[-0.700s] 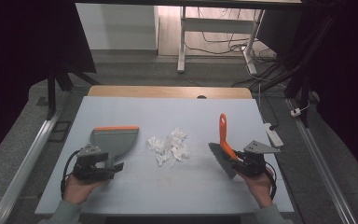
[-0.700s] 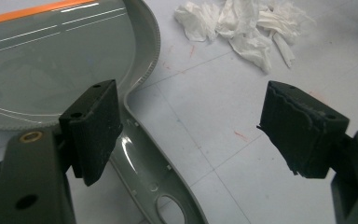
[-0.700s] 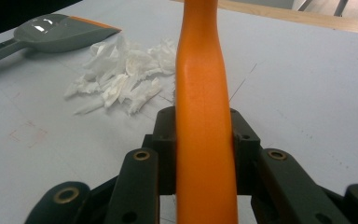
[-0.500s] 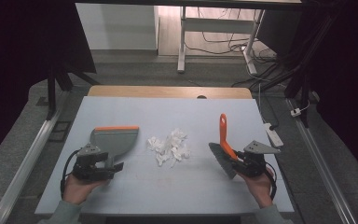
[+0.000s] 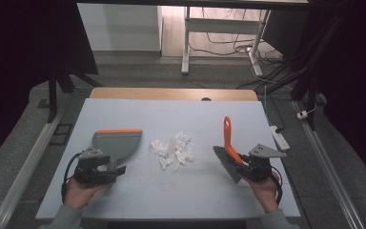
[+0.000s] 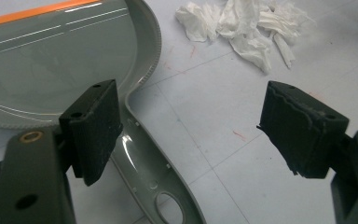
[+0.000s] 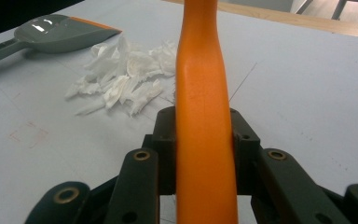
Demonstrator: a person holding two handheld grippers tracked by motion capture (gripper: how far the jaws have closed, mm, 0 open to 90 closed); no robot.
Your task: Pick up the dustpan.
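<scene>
Dustpan handle sits loose between the wide-apart left tool; right tool clamps the brush, so sweeping could shove it away.

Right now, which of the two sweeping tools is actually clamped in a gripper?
The brush: the right gripper is shut on its orange handle. The dustpan lies on the table, its handle between the left gripper's open jaws.
</scene>
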